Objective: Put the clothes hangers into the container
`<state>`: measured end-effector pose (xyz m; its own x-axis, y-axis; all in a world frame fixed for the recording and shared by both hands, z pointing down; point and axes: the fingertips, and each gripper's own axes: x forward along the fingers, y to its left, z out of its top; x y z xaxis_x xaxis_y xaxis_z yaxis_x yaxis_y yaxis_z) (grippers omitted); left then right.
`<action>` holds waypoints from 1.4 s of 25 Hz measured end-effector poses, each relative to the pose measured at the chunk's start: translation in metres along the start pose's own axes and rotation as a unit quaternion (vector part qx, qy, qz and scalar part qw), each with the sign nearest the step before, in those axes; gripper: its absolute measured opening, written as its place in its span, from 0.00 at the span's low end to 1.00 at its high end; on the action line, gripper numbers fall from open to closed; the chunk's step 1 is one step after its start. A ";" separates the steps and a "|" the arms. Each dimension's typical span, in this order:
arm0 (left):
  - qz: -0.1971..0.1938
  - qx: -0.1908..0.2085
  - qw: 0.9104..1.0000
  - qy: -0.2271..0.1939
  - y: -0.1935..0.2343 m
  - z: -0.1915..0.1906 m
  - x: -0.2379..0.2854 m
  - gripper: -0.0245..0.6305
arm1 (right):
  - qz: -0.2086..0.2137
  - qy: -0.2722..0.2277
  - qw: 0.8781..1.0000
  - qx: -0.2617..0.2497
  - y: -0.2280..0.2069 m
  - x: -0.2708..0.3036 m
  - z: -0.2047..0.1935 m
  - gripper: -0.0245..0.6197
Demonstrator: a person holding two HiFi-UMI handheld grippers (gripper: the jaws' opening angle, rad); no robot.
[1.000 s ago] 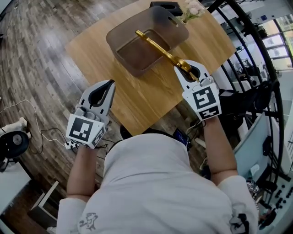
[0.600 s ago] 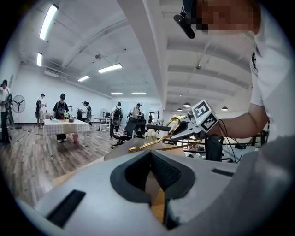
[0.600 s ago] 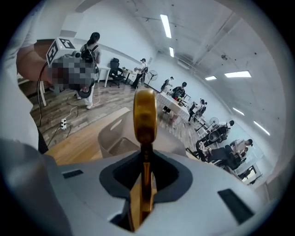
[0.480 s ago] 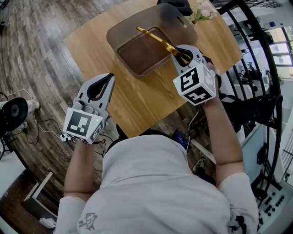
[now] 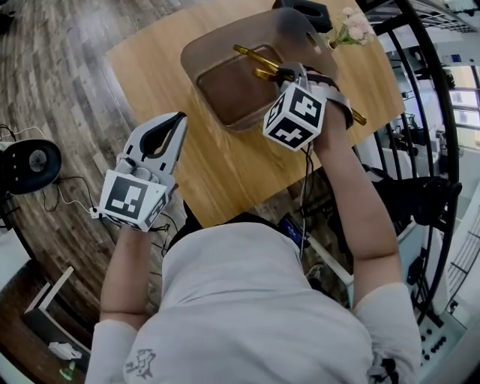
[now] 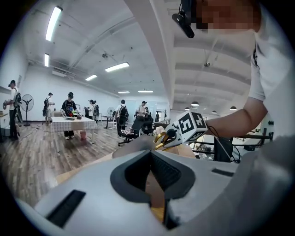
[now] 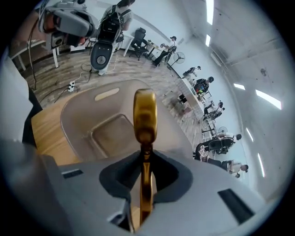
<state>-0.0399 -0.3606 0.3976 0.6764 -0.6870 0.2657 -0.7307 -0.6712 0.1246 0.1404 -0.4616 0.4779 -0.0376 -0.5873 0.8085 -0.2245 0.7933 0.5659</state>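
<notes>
A gold clothes hanger (image 5: 255,57) sticks out over the brown see-through container (image 5: 196,54) on the wooden table (image 5: 225,161). My right gripper (image 5: 289,73) is shut on the hanger's near part, right above the container's right side. In the right gripper view the hanger (image 7: 145,115) runs straight out between the jaws, with the container (image 7: 83,115) below it. My left gripper (image 5: 178,120) hangs at the table's near left edge, shut and empty. From the left gripper view (image 6: 154,159) I see the right gripper (image 6: 173,136) and the hanger (image 6: 160,138) over the container (image 6: 133,146).
A small bunch of pale flowers (image 5: 352,26) and a black object (image 5: 304,9) stand behind the container. A black metal rack (image 5: 431,112) rises at the table's right. A floor fan (image 5: 30,161) and cables lie on the wooden floor at the left.
My right gripper has carried the hanger forward and left, from the table's right edge to above the container, and has rolled over. The left gripper has hardly moved.
</notes>
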 end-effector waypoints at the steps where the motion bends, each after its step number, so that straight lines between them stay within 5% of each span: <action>1: 0.002 -0.002 1.000 0.002 0.000 -0.001 0.000 0.05 | 0.002 0.009 1.000 -0.012 0.001 0.007 0.001 0.15; 16: 0.041 -0.030 0.999 0.012 0.013 -0.020 -0.010 0.05 | 0.031 0.102 0.987 -0.118 0.029 0.085 0.000 0.15; 35: 0.054 -0.048 0.997 0.014 0.013 -0.035 -0.024 0.05 | 0.168 0.046 0.981 -0.082 0.076 0.094 0.023 0.23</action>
<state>-0.0687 -0.3433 0.4268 0.5906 -0.7451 0.3099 -0.8061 -0.5626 0.1835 0.0975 -0.4602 0.5931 0.0079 -0.2779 0.9606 -0.0546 0.9591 0.2779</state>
